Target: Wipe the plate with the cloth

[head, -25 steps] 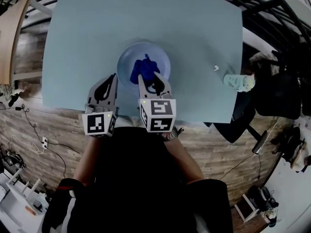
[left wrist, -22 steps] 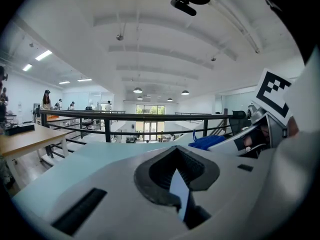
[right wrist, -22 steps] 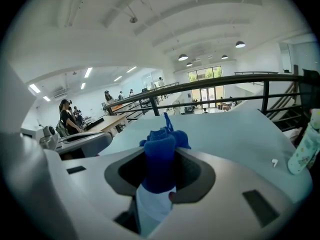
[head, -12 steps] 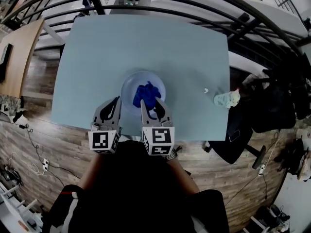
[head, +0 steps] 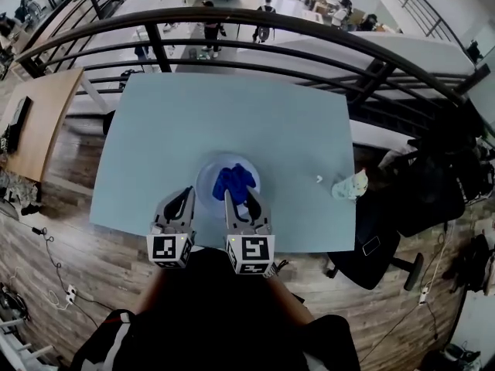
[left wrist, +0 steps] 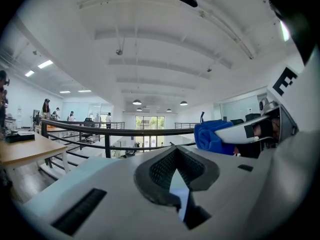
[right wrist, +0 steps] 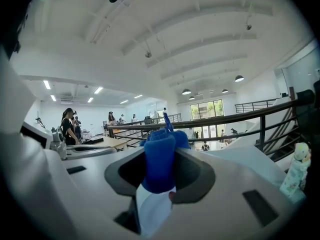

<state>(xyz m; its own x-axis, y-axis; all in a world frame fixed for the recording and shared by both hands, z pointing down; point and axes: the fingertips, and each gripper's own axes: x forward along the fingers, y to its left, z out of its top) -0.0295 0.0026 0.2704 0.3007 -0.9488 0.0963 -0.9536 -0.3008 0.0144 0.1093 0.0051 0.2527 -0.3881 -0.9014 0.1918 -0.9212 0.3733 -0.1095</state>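
Right gripper (head: 240, 198) is over the near side of the plate (head: 205, 178), and its own view gives me a clear read: the jaws are clamped on the blue cloth (head: 233, 181), a thick fold of it bulging up between the dark pads. From the head view the rest of the cloth lies bunched across the middle of the plate, covering most of it, with a pale ring of rim showing on the left and far sides. The plate sits on the light blue table (head: 232, 107), close to the near edge and about halfway along it. Left gripper (head: 185, 192) lies just beside the plate's left rim, pointing away from me, and I can't tell from above whether it touches. In its own view the jaws are drawn together at the tips with no object standing between the pads, only a pale sliver low in the gap that I can't identify. That same view catches the right gripper off to the side with the blue cloth in its grip. Over by the table's right edge, near the near right corner, there's a pale patterned object (head: 349, 185), and a small white scrap (head: 318, 179) just to its left. A black railing (head: 271, 18) curves past the table's far edge.
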